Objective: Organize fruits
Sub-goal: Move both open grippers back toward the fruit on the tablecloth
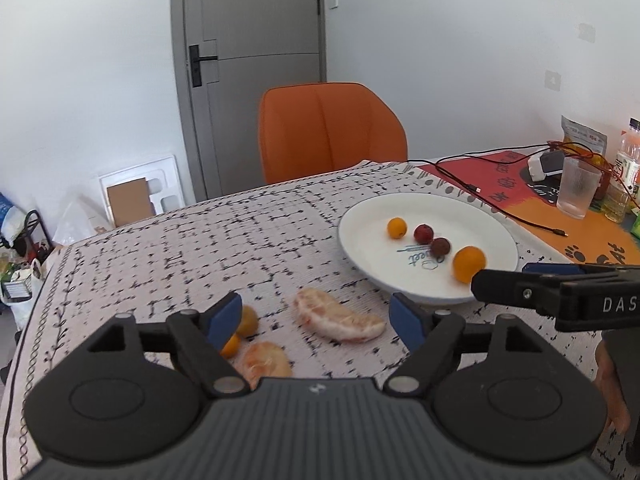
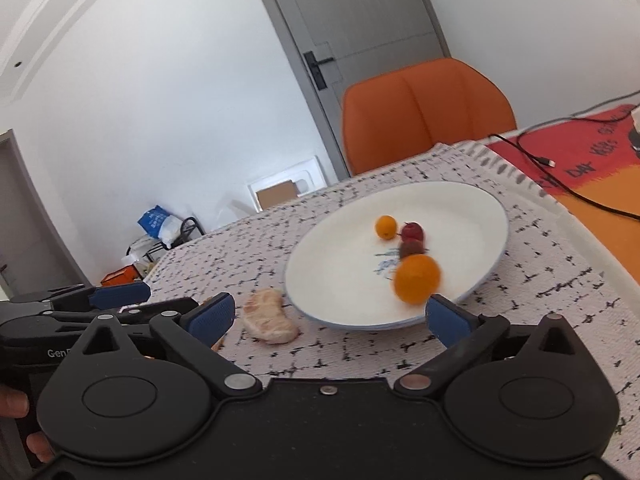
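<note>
L gripper (image 1: 316,318) fingers wide apart, empty, over peeled segment (image 1: 338,316) on desk (image 1: 180,248). R gripper (image 2: 328,316) fingers wide apart, empty, near plate (image 2: 340,280) w/ orange (image 2: 417,279).

Read "DAS" in white capitals on the black body of the right gripper (image 1: 516,278), cut off at the frame edge. Saw "Gen" in pale letters, likewise cut off, on the black body of the left gripper (image 2: 132,300). Made out blue cursive "Sweet" printed on the round white ceramic plate (image 1: 368,216). Noted black characters on the red-and-orange table mat (image 1: 500,168), not legible, and "CAT" beside paw prints.
</note>
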{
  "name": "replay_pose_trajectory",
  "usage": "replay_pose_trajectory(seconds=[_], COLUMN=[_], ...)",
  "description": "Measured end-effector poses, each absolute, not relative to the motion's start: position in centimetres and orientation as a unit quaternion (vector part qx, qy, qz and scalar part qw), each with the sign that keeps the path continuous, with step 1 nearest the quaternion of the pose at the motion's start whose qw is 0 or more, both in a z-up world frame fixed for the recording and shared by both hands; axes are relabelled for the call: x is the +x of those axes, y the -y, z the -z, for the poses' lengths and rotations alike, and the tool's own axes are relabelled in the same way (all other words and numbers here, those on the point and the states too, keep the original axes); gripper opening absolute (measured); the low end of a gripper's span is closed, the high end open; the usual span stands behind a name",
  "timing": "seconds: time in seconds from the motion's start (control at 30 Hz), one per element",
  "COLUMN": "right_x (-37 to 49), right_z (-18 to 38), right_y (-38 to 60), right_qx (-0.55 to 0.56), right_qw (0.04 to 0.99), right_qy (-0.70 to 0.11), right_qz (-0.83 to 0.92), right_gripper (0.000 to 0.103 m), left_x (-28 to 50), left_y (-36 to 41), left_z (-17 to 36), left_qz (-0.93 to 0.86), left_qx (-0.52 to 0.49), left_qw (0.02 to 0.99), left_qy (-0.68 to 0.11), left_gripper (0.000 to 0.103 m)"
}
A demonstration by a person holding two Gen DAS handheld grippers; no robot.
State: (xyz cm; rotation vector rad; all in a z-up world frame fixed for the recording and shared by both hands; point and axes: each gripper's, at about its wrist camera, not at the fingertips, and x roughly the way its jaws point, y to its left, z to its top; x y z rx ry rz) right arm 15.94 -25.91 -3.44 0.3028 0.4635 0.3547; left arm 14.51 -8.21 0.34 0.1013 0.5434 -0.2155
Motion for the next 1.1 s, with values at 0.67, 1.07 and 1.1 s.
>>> replay_pose_trajectory(seconds=[0.67,1.07,1.1], right_x=[14.8,15.0,15.1], right_z=[3.1,3.4,3.4], right_y=[21.3,19.1,18.9], right_qx=[0.081,0.068,0.066], right_qw=[0.940,0.931,0.931], right_qy=[-0.250,-0.268,-0.270], right_qz=[-0.217,-0.236,-0.236], right_gripper=[0.103,0.103,0.103], left_x=[11.3,11.3,11.3], left_y=[2.9,0.2,0.0], left_z=[2.0,2.9,3.0], left_qz=[0.070,0.053,0.053], left_qx=[0.009,-0.027,-0.029], left_qw=[0.957,0.956,0.956], left_qy=[-0.282,-0.288,-0.288], left_gripper=[0.081,0.081,0.080])
